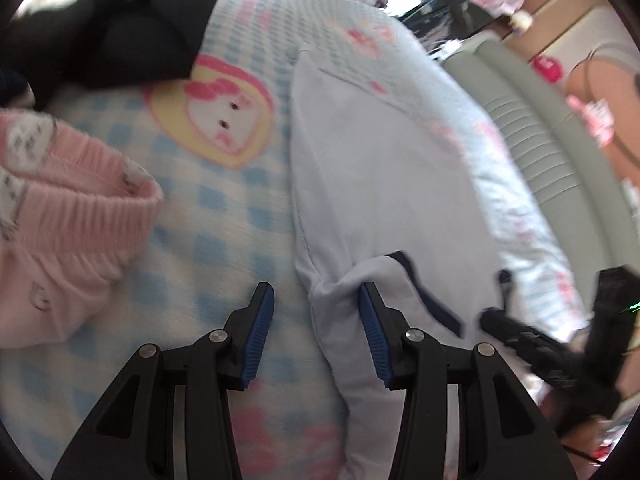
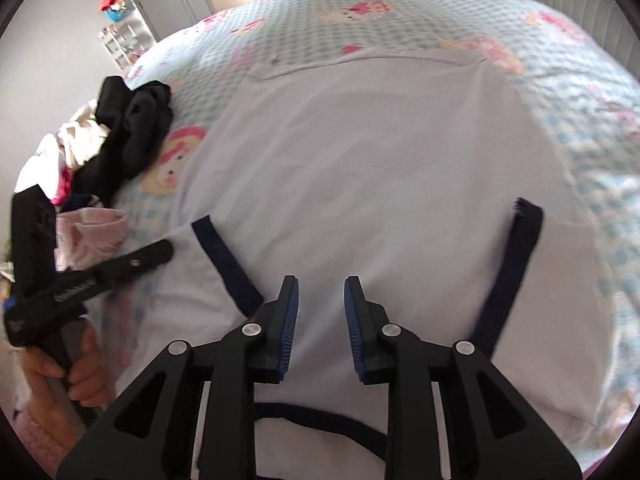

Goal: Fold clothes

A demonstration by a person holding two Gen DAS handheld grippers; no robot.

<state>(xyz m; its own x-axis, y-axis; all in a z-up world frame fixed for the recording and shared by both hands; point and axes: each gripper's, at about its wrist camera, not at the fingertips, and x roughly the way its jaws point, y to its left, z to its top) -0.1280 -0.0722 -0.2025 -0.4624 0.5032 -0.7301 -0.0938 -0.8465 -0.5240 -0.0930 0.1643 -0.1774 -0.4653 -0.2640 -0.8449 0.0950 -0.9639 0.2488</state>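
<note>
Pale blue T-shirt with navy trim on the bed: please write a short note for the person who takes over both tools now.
Left tool: open, at the shirt's left sleeve, nothing gripped.
Right tool: open, above the collar end, holding nothing.
The pale blue T-shirt with navy trim lies flat on the checked cartoon-print blanket; both sleeves look turned inward.
Unfolded pile at the left: black garment and pink ribbed-waist garment.
Done: shirt spread out, sleeves apparently in.
Left: fold the body, then the pile.
</note>
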